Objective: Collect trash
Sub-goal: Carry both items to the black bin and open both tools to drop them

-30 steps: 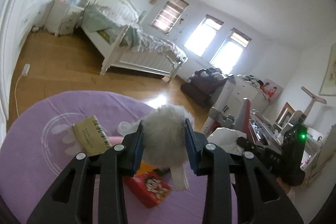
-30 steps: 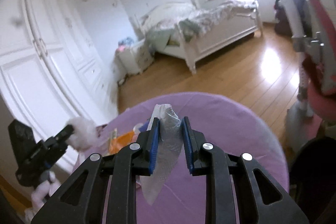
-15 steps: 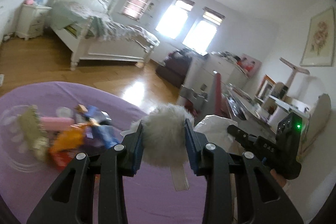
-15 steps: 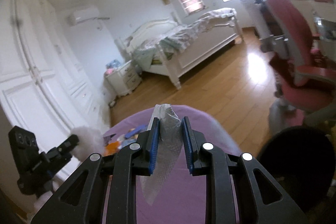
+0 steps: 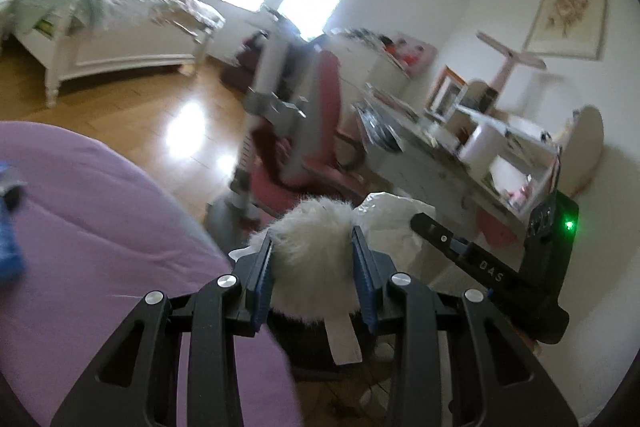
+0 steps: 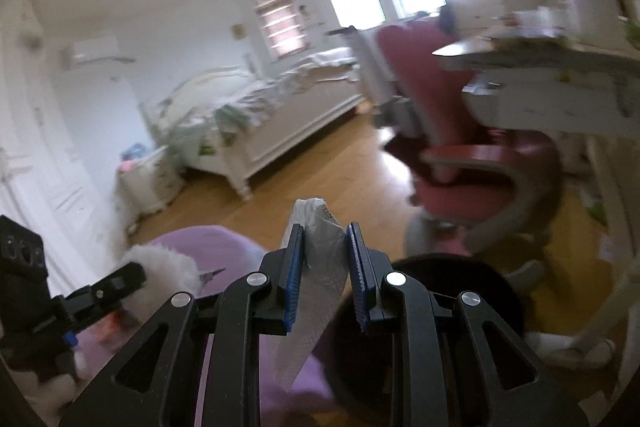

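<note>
Right wrist view: past the purple rug's (image 6: 208,243) edge sits a round black bin (image 6: 460,307) on the wood floor, the pink desk chair (image 6: 460,163) and desk (image 6: 540,83) close behind it, so room is tight on that side. This looks like the carry-to-bin step; next, both loads need centring over the rim before letting go. The right gripper (image 6: 325,277) is clenched on a crumpled plastic wrapper (image 6: 320,267), the left gripper (image 5: 313,277) on a white fluffy pom-pom (image 5: 314,259).

both wrist views, blurred, look slightly downward, seemingly sharing the bed (image 5: 120,23).
</note>
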The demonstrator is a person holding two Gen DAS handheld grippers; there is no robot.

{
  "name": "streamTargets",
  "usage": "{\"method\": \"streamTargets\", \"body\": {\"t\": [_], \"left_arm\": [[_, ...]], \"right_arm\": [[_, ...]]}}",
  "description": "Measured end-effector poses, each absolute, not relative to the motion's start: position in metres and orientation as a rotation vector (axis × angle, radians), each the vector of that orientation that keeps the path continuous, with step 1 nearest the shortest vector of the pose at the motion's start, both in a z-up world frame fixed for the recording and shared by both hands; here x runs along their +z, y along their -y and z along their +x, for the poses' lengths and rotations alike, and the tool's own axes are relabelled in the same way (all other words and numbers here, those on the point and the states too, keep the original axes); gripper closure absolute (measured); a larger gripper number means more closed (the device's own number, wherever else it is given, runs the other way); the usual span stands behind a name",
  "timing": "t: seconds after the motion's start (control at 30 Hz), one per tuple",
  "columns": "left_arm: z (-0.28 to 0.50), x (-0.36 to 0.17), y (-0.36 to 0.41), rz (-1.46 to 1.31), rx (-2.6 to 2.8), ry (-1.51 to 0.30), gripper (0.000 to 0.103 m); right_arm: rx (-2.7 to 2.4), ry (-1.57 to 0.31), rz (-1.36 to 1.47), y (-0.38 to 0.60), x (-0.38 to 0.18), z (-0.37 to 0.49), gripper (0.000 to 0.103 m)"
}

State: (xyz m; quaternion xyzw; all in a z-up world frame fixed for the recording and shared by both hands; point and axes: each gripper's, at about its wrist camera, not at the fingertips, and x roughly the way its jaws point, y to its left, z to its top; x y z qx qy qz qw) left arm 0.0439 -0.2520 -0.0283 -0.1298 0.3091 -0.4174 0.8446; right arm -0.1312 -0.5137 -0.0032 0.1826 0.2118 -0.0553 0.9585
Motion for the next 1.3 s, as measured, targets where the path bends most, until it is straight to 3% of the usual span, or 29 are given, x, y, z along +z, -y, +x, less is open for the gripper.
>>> {"method": "streamTargets", "body": {"t": [0.33,0.87,0.93,1.0,1.03,1.07,1.1,1.13,1.3], "left_arm": [[0.056,-0.071,0.332,-0.198,-0.956,-0.793,0.068],[0.06,-0.091,0.37,-0.131,-0.963,-0.851,0.067],[0.062,-0.092,0.374,-0.12,-0.945,-0.863,0.062],[0.063,-0.092,0.376,-0.115,-0.92,-0.874,0.045],[0.063,-0.091,0.374,-0.119,-0.907,-0.867,0.028],[0.062,-0.089,0.372,-0.124,-0.895,-0.852,0.017],[0.061,-0.086,0.368,-0.134,-0.884,-0.826,0.014],[0.06,-0.083,0.366,-0.137,-0.88,-0.809,0.013],[0.058,-0.075,0.354,-0.161,-0.883,-0.801,0.013]], "right_arm": [[-0.272,-0.49,0.417,0.585,-0.057,-0.145,0.08],[-0.305,-0.553,0.466,0.597,-0.095,-0.152,0.08],[-0.296,-0.564,0.467,0.594,-0.096,-0.151,0.078],[-0.289,-0.573,0.47,0.594,-0.097,-0.148,0.073],[-0.291,-0.571,0.476,0.593,-0.096,-0.148,0.062],[-0.296,-0.567,0.477,0.593,-0.096,-0.148,0.055],[-0.304,-0.561,0.476,0.591,-0.094,-0.149,0.042],[-0.309,-0.556,0.472,0.59,-0.093,-0.15,0.038],[-0.299,-0.563,0.467,0.582,-0.09,-0.147,0.038]]}}
